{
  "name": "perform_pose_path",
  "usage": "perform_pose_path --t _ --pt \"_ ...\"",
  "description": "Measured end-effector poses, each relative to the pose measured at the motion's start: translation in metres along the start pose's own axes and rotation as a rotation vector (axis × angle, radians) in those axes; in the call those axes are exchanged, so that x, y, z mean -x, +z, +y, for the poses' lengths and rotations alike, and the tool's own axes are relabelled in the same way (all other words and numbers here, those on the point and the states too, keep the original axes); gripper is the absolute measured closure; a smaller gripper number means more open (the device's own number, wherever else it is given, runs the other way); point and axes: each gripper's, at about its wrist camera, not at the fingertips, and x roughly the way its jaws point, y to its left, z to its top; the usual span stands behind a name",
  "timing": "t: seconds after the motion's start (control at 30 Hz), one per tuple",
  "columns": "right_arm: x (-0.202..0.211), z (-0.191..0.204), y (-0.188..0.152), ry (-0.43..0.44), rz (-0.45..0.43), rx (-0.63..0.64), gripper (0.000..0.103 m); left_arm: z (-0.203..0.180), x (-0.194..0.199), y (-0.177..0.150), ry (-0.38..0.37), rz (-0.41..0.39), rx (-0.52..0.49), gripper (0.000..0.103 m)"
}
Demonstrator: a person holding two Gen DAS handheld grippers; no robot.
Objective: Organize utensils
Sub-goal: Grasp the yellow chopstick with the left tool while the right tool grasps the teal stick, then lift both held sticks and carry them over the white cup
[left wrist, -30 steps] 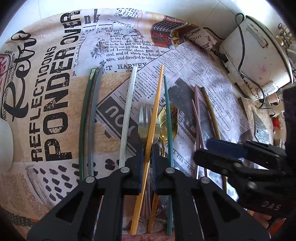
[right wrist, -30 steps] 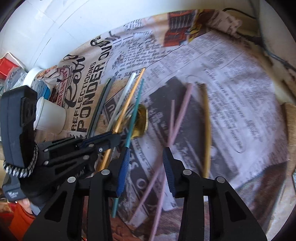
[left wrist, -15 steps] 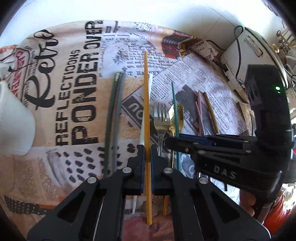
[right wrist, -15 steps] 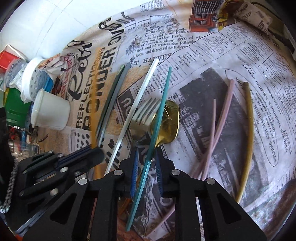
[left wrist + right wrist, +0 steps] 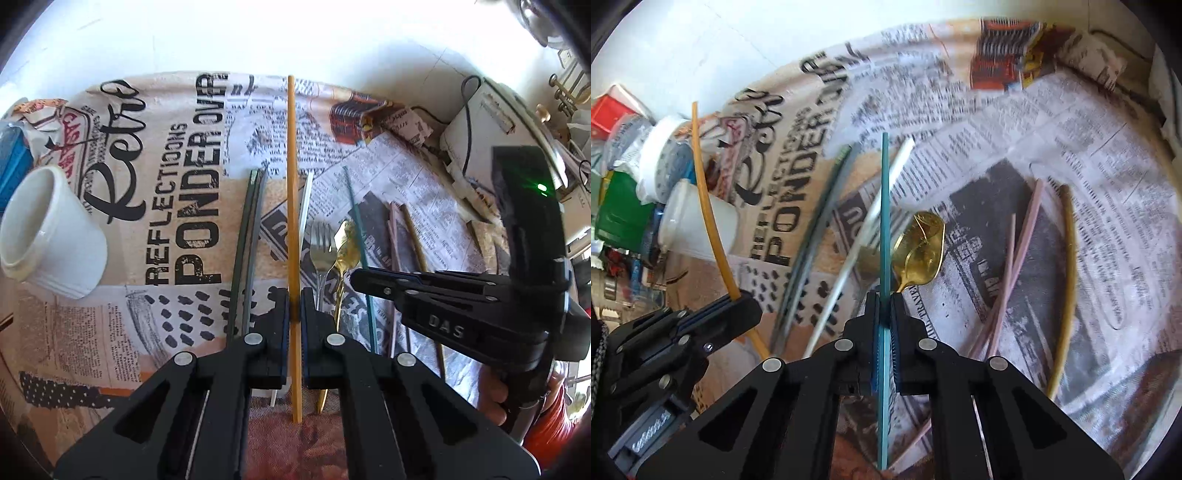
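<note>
Left gripper [image 5: 294, 314] is pinched tight on the orange chopstick [image 5: 291, 192], which runs straight up the centre of the left wrist view, its tip reaching the top edge of the newsprint tablecloth [image 5: 177, 332]. Right gripper [image 5: 885, 325] is closed hard on the teal chopstick [image 5: 884, 206], held upright through the middle of the right wrist view. In the right wrist view the orange stick arcs up at centre left, out of the other tool.

On the cloth: a dark green pair of chopsticks [image 5: 245, 251] lies just left of centre, a white chopstick [image 5: 304, 206] just right of the orange one. The silver fork [image 5: 320, 243] and gold spoon [image 5: 345, 247] sit side by side at mid-frame, overlapping at the heads. Pink chopsticks [image 5: 1019, 258] and an olive-yellow chopstick [image 5: 1067, 273] lie right of centre, near each other. A white cup [image 5: 51, 236] stands at the left edge, well apart from the utensils.
</note>
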Motion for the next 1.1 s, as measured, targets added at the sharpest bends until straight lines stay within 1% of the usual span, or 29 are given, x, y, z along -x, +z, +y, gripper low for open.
perform_pose_path --t 0.17,0.23,0.37,0.43,0.57,0.83,0.93,1.1 --pt "0.032 0.005 -0.006 0.012 -0.063 0.031 0.098 -0.001 0.026 -0.002 0.008 -0.057 0.023 0.099" --pt "0.049 0.01 -0.009 0.002 -0.103 0.047 0.098 -0.001 0.038 -0.003 0.014 -0.088 0.031 0.099" --pt "0.075 0.023 -0.013 -0.002 -0.168 0.065 0.098 -0.001 0.065 -0.002 0.022 -0.147 0.036 0.099" --pt "0.084 0.03 -0.01 -0.002 -0.195 0.072 0.098 0.0 0.079 0.0 0.035 -0.182 0.03 0.099" --pt "0.107 0.05 -0.007 -0.004 -0.264 0.096 0.098 0.009 0.109 0.007 0.038 -0.246 0.028 0.099" --pt "0.138 0.102 0.0 -0.012 -0.415 0.13 0.098 0.048 0.163 0.022 0.041 -0.355 0.003 0.099" --pt "0.144 0.123 0.003 -0.009 -0.437 0.134 0.098 0.066 0.18 0.026 0.038 -0.386 0.0 0.099" --pt "0.148 0.161 0.01 0.0 -0.483 0.166 0.098 0.098 0.203 0.033 0.059 -0.428 -0.001 0.099"
